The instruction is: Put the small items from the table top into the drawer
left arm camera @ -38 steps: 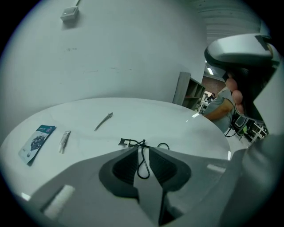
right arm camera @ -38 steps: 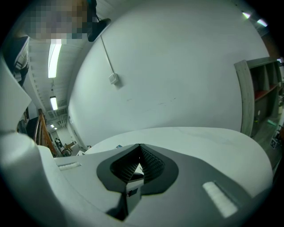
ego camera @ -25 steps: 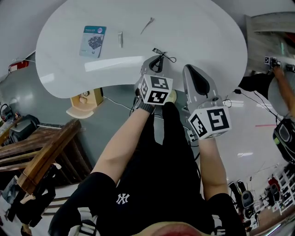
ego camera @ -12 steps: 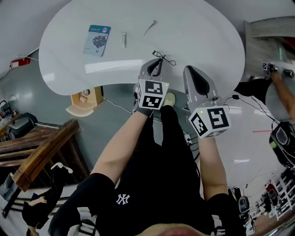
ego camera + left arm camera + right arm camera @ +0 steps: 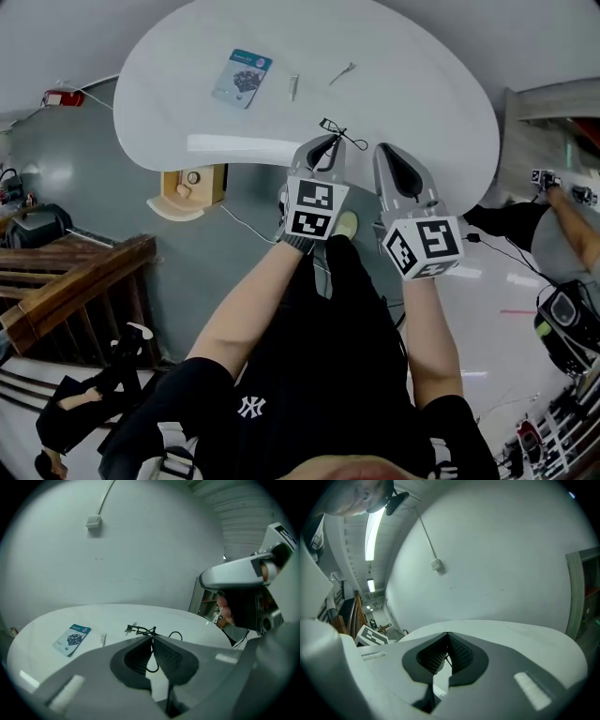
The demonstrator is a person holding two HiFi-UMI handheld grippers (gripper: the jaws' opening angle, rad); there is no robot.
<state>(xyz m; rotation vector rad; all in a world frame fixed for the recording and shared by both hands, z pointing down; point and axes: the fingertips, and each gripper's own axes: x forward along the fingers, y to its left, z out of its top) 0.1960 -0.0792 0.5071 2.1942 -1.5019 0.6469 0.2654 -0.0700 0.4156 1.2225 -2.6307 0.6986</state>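
Observation:
On the white round table (image 5: 422,84) lie a blue packet (image 5: 242,78), a small silver piece (image 5: 293,86), a thin metal clip (image 5: 342,72) and a tangled black wire item (image 5: 339,133). The packet (image 5: 71,639) and the wire item (image 5: 143,630) also show in the left gripper view. My left gripper (image 5: 324,142) hovers at the table's near edge, shut, with its tips right at the wire item; I see nothing clamped between them. My right gripper (image 5: 387,153) is beside it to the right, shut and empty. No drawer is in view.
A light wooden piece (image 5: 187,190) sits below the table's near left edge. Dark wooden railings (image 5: 75,291) stand at the left. A cable (image 5: 244,223) runs over the grey floor. A person's arm (image 5: 572,225) and equipment are at the far right.
The head view has shifted, so the table sits further right and lower in the picture. Both grippers stay shut at the table's near edge, almost unmoved relative to the wire item.

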